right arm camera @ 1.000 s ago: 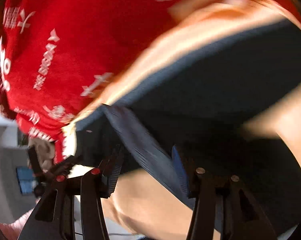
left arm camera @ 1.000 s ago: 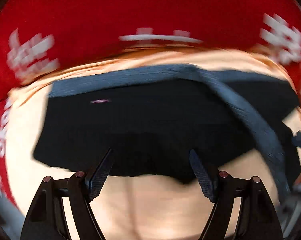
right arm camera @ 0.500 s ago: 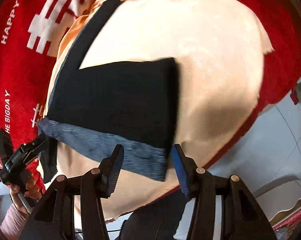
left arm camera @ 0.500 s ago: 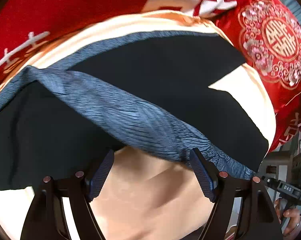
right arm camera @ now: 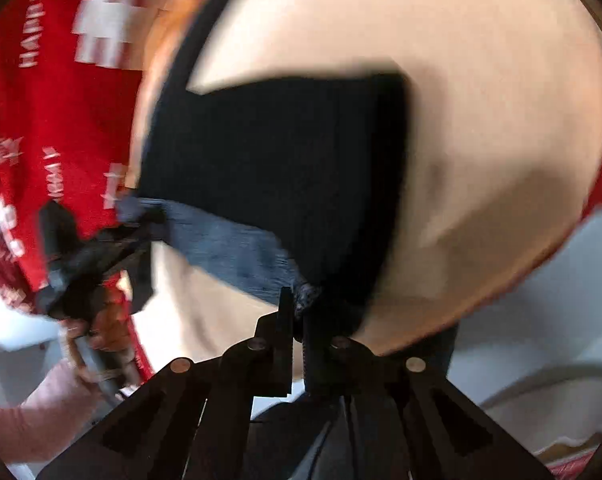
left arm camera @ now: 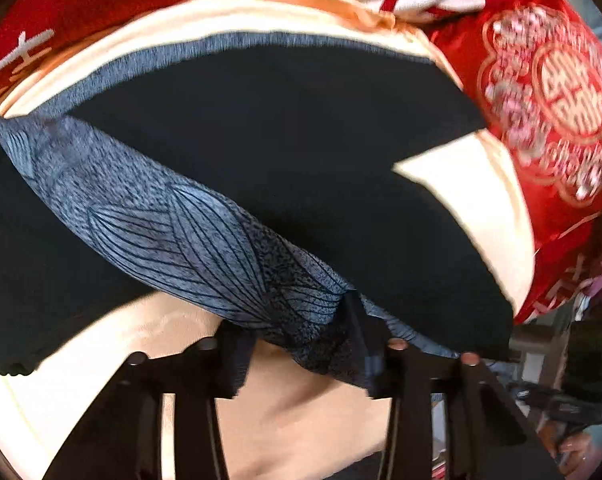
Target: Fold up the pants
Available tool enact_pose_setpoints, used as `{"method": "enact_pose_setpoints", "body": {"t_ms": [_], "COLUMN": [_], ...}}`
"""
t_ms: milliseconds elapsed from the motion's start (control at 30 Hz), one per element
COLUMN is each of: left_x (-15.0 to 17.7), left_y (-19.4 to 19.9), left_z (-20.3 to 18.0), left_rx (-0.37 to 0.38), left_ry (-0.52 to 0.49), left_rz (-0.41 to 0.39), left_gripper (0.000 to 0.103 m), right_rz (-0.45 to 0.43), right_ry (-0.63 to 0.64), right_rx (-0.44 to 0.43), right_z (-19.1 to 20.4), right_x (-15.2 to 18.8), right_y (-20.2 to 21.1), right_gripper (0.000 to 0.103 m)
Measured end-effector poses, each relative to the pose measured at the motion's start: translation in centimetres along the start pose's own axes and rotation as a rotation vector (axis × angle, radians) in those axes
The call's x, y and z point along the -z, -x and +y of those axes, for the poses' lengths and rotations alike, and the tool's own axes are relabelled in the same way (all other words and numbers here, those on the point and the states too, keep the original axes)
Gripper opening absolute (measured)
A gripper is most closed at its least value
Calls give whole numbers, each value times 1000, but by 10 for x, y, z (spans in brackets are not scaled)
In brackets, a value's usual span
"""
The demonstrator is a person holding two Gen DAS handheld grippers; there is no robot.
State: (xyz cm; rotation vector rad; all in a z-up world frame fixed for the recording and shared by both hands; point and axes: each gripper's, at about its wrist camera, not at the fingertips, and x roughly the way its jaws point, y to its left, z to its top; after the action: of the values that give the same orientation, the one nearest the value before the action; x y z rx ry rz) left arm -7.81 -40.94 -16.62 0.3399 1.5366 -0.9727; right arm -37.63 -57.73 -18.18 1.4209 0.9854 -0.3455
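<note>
Now the black pants (left arm camera: 281,152) with a blue-grey patterned waistband (left arm camera: 189,240) span both grippers: right gripper (right arm camera: 297,334) clamped on one waistband corner, left gripper (left arm camera: 307,350) closing over the other.

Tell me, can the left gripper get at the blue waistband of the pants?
Probably yes. The left gripper is closing with the blue waistband already bunched between its fingers, and nothing blocks it.

A: The pants (left arm camera: 261,152) run off the left edge, and the waistband (left arm camera: 181,232) covers the left claw's (left arm camera: 305,354) tips.

B: Motion blur smears the red cloth's (right arm camera: 53,120) lettering; the right claw's (right arm camera: 297,320) tips vanish in dark fabric.
</note>
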Motion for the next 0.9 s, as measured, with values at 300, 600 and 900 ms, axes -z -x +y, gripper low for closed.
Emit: {"method": "enact_pose_setpoints", "body": {"t_ms": [300, 600, 900], "left_x": [-86, -131, -85], "left_y": [51, 75, 39], "left_z": [-18, 8, 75], "left_rx": [22, -175, -352], "left_ry": [9, 25, 165], "left_rz": [-192, -317, -181], "left_gripper": [41, 70, 70], "right_rz": [-146, -189, -257], "right_ry": [325, 490, 662], "right_rx": [-66, 273, 382], "right_z": [134, 206, 232], "right_x": [-132, -282, -255], "right_y": [73, 40, 38], "right_gripper": [3, 7, 92]}}
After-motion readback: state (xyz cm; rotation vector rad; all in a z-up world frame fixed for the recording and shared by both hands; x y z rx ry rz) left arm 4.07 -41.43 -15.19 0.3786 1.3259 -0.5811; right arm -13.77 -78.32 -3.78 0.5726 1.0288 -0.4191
